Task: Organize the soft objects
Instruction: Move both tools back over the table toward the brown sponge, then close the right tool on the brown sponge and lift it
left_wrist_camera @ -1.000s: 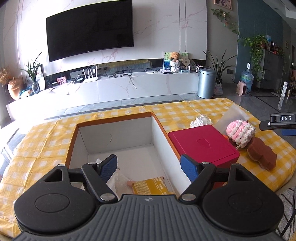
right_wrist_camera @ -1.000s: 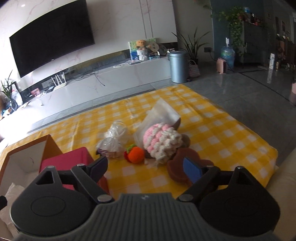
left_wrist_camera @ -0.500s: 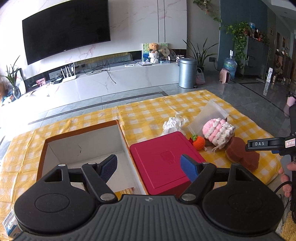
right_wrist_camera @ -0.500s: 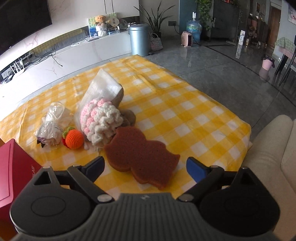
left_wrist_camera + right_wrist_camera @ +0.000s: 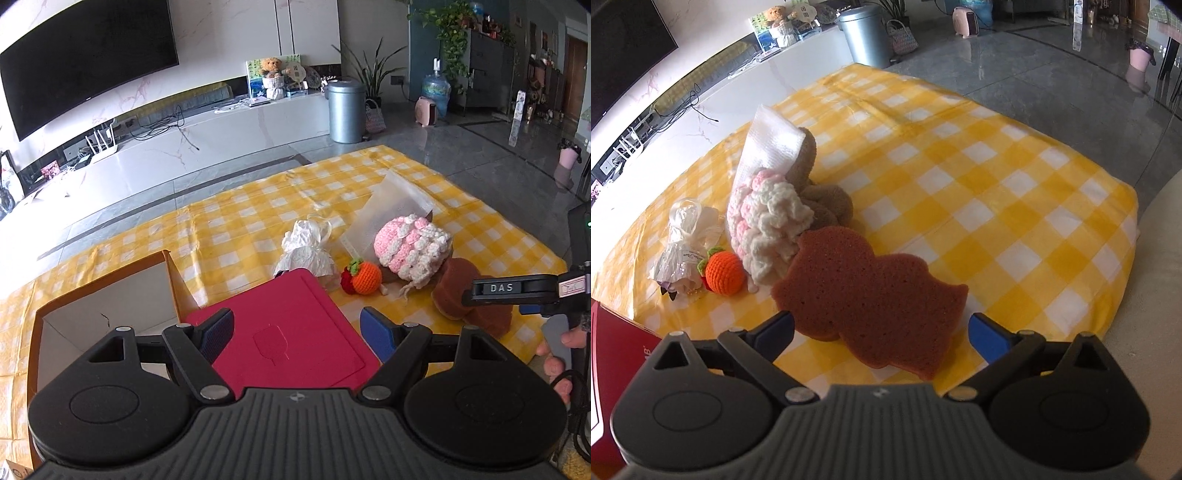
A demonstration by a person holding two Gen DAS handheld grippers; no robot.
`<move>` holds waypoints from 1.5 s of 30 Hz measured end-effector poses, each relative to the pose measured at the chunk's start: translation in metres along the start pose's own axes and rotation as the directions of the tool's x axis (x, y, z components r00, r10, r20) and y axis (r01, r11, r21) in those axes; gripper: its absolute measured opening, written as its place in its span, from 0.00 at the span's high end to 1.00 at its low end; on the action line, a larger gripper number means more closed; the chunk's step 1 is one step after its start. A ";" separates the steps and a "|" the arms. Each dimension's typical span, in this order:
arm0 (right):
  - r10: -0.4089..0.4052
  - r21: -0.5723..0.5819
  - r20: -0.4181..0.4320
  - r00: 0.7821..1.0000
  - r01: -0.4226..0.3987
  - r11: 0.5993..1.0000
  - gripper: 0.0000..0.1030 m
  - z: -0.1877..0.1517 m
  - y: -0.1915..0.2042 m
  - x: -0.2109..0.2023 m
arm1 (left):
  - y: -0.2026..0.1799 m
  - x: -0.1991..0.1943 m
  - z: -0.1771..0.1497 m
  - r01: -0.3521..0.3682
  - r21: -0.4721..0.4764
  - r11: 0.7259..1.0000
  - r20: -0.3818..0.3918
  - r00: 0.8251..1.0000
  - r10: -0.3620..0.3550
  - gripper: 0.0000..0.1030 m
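A brown sponge (image 5: pixel 871 291) lies on the yellow checked cloth (image 5: pixel 997 177); it also shows in the left wrist view (image 5: pixel 469 295). My right gripper (image 5: pixel 881 328) is open, its blue fingers on either side of the sponge's near edge. Behind the sponge lie a pink and white crochet piece (image 5: pixel 768 218), an orange crochet fruit (image 5: pixel 724 273), a brown plush (image 5: pixel 827 199) and a white wrapped bundle (image 5: pixel 683 243). My left gripper (image 5: pixel 297 332) is open and empty above the red box lid (image 5: pixel 291 332).
An open cardboard box (image 5: pixel 107 291) with white inner walls stands left of the red lid. A clear plastic bag (image 5: pixel 388 206) lies behind the crochet piece. The table edge runs close on the right, with a pale sofa (image 5: pixel 1160 258) beyond it.
My left gripper has swung right, from over the cardboard box to over the red lid. My right gripper has moved forward and down, its fingers now flanking the brown sponge.
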State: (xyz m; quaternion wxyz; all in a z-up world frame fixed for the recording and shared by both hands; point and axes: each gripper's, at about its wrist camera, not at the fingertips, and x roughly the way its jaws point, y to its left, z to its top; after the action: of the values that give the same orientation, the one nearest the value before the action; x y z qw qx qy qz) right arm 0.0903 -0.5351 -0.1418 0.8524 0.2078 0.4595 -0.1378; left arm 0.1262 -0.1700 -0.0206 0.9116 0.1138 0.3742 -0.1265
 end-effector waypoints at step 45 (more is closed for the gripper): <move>0.116 -0.405 0.102 0.988 -0.065 0.912 0.68 -0.009 0.004 -0.028 | -0.033 0.010 -0.002 -0.024 0.116 0.993 -0.038 0.999 0.029 0.11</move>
State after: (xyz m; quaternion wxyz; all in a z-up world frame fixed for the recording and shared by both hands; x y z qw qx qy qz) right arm 0.0700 -0.5261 -0.1222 0.9092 0.0413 0.4140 -0.0139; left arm 0.1216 -0.2016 -0.0326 0.8974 0.1739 0.3827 -0.1337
